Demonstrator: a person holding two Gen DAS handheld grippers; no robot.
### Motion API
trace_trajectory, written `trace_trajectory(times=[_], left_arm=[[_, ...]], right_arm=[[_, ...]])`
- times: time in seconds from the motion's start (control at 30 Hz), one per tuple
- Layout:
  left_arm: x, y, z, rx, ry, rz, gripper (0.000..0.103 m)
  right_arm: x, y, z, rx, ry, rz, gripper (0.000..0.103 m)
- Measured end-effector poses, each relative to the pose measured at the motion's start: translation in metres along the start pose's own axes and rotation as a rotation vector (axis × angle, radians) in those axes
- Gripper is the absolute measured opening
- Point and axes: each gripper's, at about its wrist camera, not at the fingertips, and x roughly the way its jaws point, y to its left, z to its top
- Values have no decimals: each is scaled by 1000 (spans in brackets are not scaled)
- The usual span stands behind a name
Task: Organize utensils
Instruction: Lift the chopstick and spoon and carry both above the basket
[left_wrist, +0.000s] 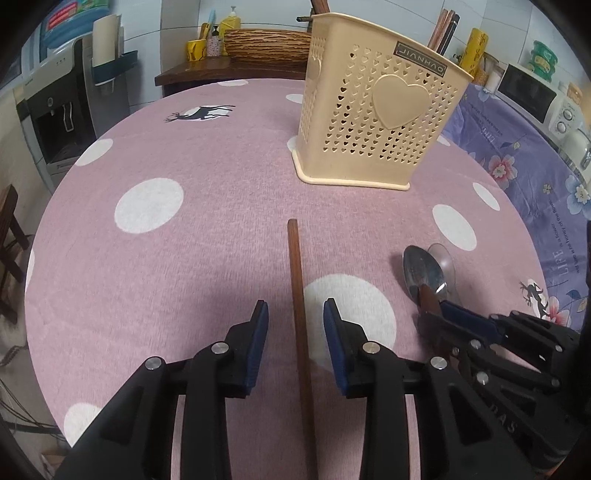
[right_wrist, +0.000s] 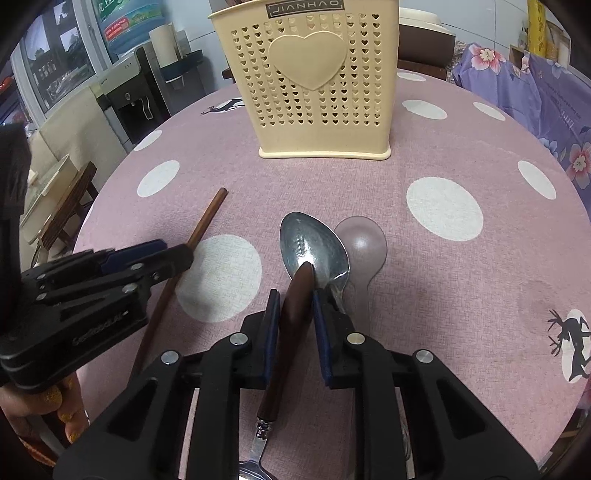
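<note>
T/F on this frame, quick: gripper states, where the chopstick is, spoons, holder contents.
1. The left gripper is open, straddling the chopstick. True.
2. The right gripper is empty. False: it is shut on a wooden handle.
3. The utensil holder lies on its side. False: it stands upright.
4. A metal spoon overlaps a clear spoon. True.
5. The holder already has chopsticks. True.

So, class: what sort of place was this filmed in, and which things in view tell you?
Most likely a home kitchen or dining corner: a microwave and a water dispenser stand behind a cloth-covered round table, which holds a utensil holder.
</note>
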Motion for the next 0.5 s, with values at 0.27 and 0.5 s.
trace_trajectory(times=[0.27, 0.5], left_arm=[[17, -12, 17, 52, 12, 36, 31], [22, -11, 26, 49, 6, 54, 10]], right_arm=[[-4, -10, -1, 60, -5, 79, 17], [-15, -13, 0, 84, -32, 133, 17]])
